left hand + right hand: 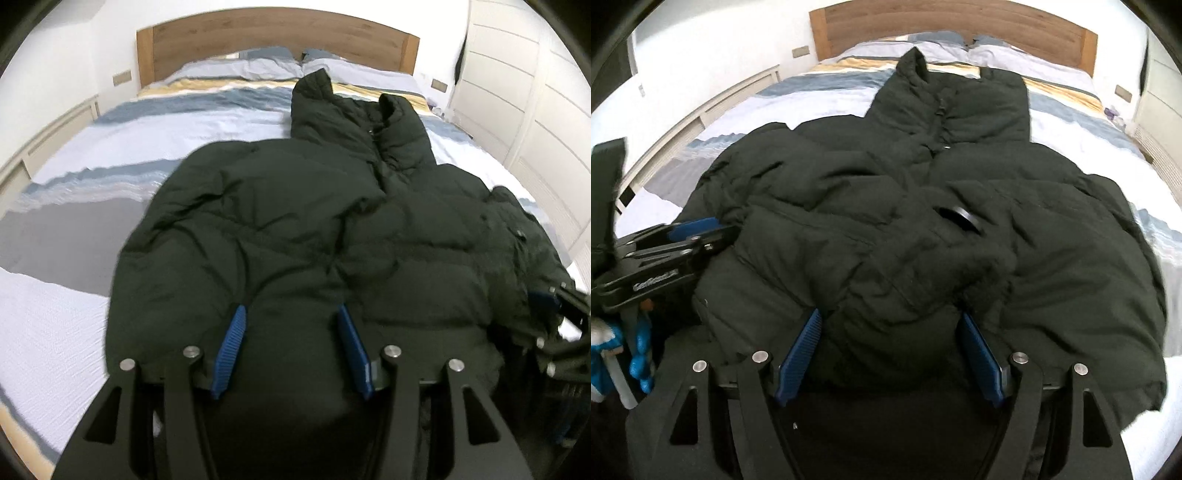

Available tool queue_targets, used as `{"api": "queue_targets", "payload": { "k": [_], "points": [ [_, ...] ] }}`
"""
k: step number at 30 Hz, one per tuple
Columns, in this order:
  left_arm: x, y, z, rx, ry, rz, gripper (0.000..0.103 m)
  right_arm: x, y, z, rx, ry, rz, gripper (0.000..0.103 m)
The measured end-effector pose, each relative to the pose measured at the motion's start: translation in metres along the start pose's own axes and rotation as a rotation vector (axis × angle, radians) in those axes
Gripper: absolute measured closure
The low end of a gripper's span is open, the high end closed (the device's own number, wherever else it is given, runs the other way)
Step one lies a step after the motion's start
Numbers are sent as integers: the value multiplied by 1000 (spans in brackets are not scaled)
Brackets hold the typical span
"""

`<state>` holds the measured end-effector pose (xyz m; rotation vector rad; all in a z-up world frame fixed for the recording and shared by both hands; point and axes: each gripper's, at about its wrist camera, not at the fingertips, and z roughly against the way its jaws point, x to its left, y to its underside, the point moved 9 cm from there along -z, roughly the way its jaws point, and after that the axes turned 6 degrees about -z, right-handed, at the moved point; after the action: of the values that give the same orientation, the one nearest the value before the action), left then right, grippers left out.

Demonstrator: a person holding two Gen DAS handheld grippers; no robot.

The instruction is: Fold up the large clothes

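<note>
On the side of the left gripper [690, 236], as the right wrist camera sees it, there is white lettering, but it is too blurred to read. No other writing shows.

There is one dark green puffer jacket [295, 221], spread out on one bed [110, 147] with a striped cover in blue, white, grey and yellow. The jacket lies straight ahead of both grippers, its collar at the far end, pointing to the one wooden headboard [277, 40]. Two pillows [251, 66] lie just in front of that headboard. Far ahead and to the right of the left gripper stands a white wardrobe [517, 92].

There are two grippers, each with two blue fingers. The left gripper [291, 325] has its fingers spread apart, and the near hem of the jacket bulges up between them; nothing is clamped. The right gripper [890, 328] is spread in the same way, with a bunch of the jacket's fabric between its fingers, not pinched. The left gripper is just beside the right one, at its left, touching the jacket's edge.
</note>
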<state>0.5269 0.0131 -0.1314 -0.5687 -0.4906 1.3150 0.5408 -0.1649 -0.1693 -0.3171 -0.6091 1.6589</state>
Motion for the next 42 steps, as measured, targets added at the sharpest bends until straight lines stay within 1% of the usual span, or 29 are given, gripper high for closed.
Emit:
{"api": "queue_targets", "payload": {
  "k": [4, 7, 11, 15, 17, 21, 25, 31, 42],
  "points": [
    [-9, 14, 41, -38, -12, 2, 51, -9, 11, 22, -7, 33, -22, 29],
    [-16, 27, 69, -58, -22, -6, 49, -15, 25, 44, -10, 57, -21, 29],
    [-26, 50, 110, -85, -55, -27, 49, -25, 52, 83, -31, 50, -53, 29],
    [-36, 71, 151, -127, -70, -33, 49, -35, 83, 129, -61, 58, -72, 29],
    [-41, 81, 171, -143, -73, -36, 49, -37, 95, 146, -71, 63, -74, 29],
    [-52, 99, 209, -175, -84, -82, 49, -45, 124, 184, -92, 72, -90, 29],
    [-59, 115, 237, -192, -85, -111, 49, -53, 149, 210, -106, 81, -124, 29],
    [-62, 132, 277, -220, -87, -125, 49, -71, 188, 249, -131, 90, -201, 28],
    [-61, 163, 323, -249, -106, -127, 49, -100, 244, 301, -164, 130, -300, 26]
  ]
}}
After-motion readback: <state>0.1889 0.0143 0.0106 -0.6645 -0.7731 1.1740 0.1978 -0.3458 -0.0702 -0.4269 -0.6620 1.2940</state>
